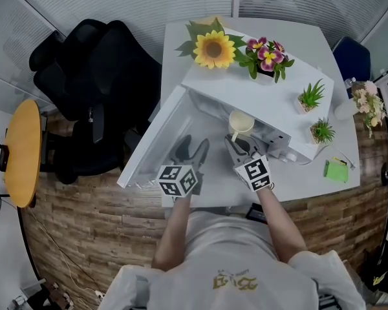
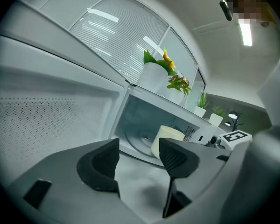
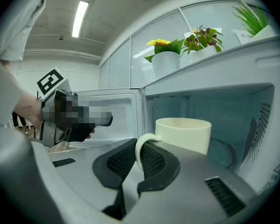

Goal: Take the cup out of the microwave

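Note:
A cream cup [image 1: 240,123] hangs at the mouth of the open white microwave [image 1: 258,95], just in front of its cavity. My right gripper [image 1: 237,147] is shut on the cup's handle [image 3: 140,149], which is pinched between the two black pads [image 3: 154,160]; the cup body [image 3: 184,132] stands upright beyond the jaws. My left gripper [image 1: 193,150] is open beside it, in front of the swung-out door [image 1: 156,137], with nothing between its fingers [image 2: 102,161]. From the left gripper view the cup [image 2: 166,138] shows ahead, before the turntable [image 2: 139,135].
Potted flowers [image 1: 215,48] and small green plants [image 1: 310,97] stand on top of the microwave. A black office chair [image 1: 94,89] is left of the open door. A green pad [image 1: 335,170] lies at the table's right edge, and a round yellow table [image 1: 21,150] is far left.

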Tool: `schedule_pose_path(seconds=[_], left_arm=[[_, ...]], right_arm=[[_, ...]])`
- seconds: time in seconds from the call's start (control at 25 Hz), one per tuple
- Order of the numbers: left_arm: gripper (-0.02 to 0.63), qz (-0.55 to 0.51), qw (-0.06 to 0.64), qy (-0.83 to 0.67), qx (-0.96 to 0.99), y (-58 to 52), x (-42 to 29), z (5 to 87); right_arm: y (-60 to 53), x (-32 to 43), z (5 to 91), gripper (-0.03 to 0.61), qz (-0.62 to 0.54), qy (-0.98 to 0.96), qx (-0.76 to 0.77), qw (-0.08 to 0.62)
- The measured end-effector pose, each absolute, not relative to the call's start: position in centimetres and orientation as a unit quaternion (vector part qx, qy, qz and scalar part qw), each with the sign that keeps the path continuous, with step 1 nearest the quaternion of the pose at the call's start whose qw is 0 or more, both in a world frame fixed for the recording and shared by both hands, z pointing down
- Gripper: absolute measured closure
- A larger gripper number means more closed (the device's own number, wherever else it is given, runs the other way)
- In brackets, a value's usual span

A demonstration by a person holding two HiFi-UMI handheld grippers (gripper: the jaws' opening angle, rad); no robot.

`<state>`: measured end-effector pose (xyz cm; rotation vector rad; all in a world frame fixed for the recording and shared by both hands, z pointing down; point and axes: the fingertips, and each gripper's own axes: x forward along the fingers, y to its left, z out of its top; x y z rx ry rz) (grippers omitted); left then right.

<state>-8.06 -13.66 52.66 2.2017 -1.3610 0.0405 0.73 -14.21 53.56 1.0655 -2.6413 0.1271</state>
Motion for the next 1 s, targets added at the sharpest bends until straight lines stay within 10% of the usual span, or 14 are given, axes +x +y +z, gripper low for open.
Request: schedule_pose_path(seconds=[1.0], left_arm=[[0.347, 0.04, 0.29, -0.506, 0.812, -10.6, -9.0, 55.9]], right_arm=[[-8.1, -2.2, 56.3, 0.549, 0.065, -0.949, 0.279, 0.134]])
